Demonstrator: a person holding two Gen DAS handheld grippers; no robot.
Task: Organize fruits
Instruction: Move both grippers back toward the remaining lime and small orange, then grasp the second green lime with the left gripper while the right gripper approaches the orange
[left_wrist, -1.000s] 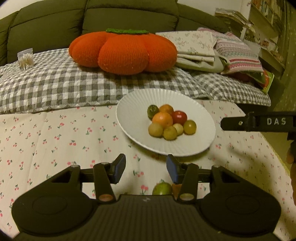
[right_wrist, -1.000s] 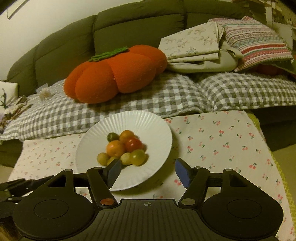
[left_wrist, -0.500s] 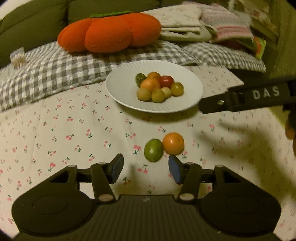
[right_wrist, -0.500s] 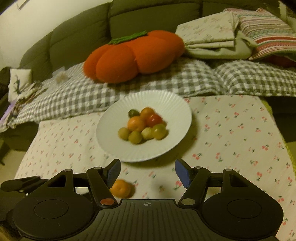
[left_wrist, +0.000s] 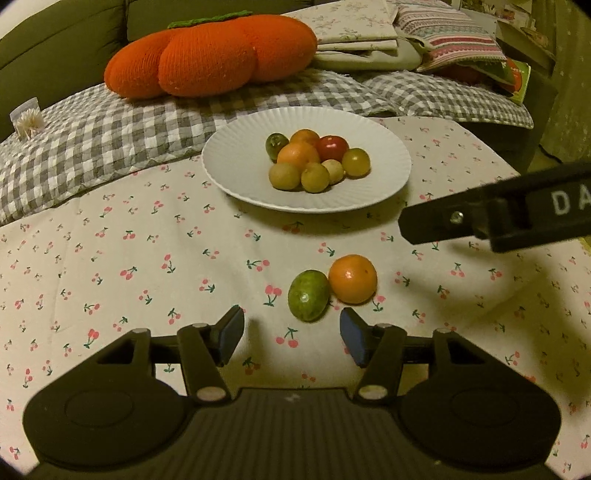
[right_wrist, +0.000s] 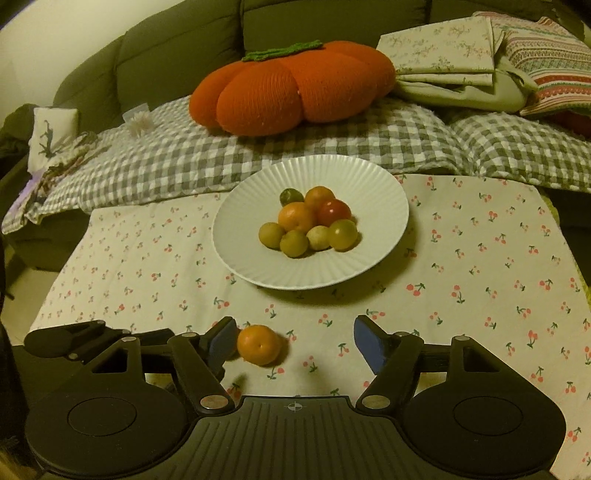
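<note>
A white ribbed plate (left_wrist: 236, 162) (right_wrist: 240, 258) holds several small fruits, orange, red, yellow and green. On the cherry-print cloth in front of it lie a loose green fruit (left_wrist: 308, 295) and a loose orange (left_wrist: 352, 278) (right_wrist: 258, 344), touching each other. My left gripper (left_wrist: 291, 334) is open and empty, just short of the green fruit. My right gripper (right_wrist: 295, 341) is open and empty, with the orange close to its left fingertip. The right gripper's body also shows at the right of the left wrist view (left_wrist: 498, 218). The green fruit is hidden in the right wrist view.
An orange pumpkin cushion (left_wrist: 207, 55) (right_wrist: 291, 88) lies on a grey checked blanket (left_wrist: 92, 140) on the sofa behind the table. Folded cloths and a striped pillow (left_wrist: 447, 33) lie at the back right. The table's right edge drops off near the plate.
Both grippers have drawn back from the plate and tilted down, so the loose green fruit and orange have come into view. Both stay open.
</note>
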